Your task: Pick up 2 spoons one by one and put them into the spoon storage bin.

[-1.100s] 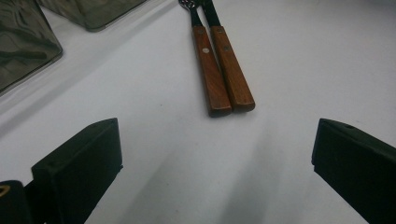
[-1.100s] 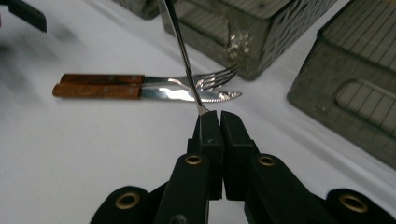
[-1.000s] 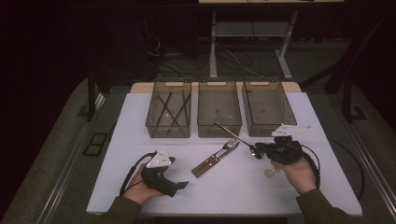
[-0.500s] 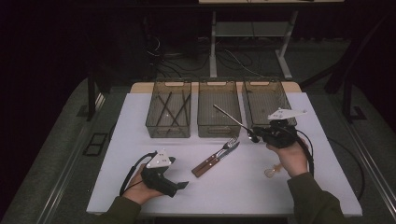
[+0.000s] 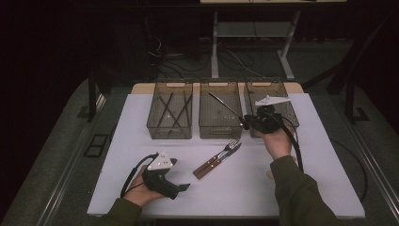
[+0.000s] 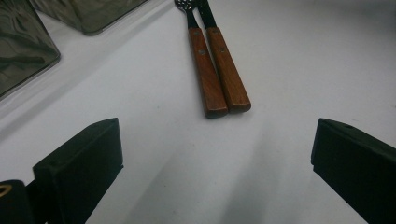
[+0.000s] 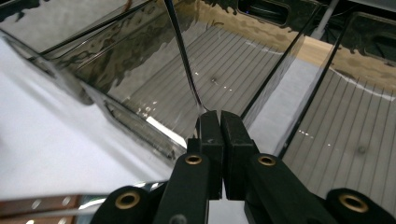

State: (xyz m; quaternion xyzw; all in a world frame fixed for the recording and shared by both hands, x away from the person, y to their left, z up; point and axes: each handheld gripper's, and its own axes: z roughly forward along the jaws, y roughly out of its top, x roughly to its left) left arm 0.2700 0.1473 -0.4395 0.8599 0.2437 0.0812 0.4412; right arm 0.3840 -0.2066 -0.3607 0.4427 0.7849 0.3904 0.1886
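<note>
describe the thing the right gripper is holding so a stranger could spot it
Find the three clear bins along the far edge of the white table. Over the middle one, the right gripper pinches a thin dark utensil by one end. Unlike the fork and knife lying flat, it hangs slanting in the air.

right tool [image 5: 245, 123] carried thin utensil [image 5: 225, 106] over middle bin [image 5: 220, 132]

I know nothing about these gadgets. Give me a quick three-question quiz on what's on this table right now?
1. True or false: the left gripper is open.
2. What does the right gripper hold? A) a fork B) a thin metal rod C) nothing
3. Fill in: the fork and knife have ____ handles.

Key: 1 true; 2 B; 3 wooden.
</note>
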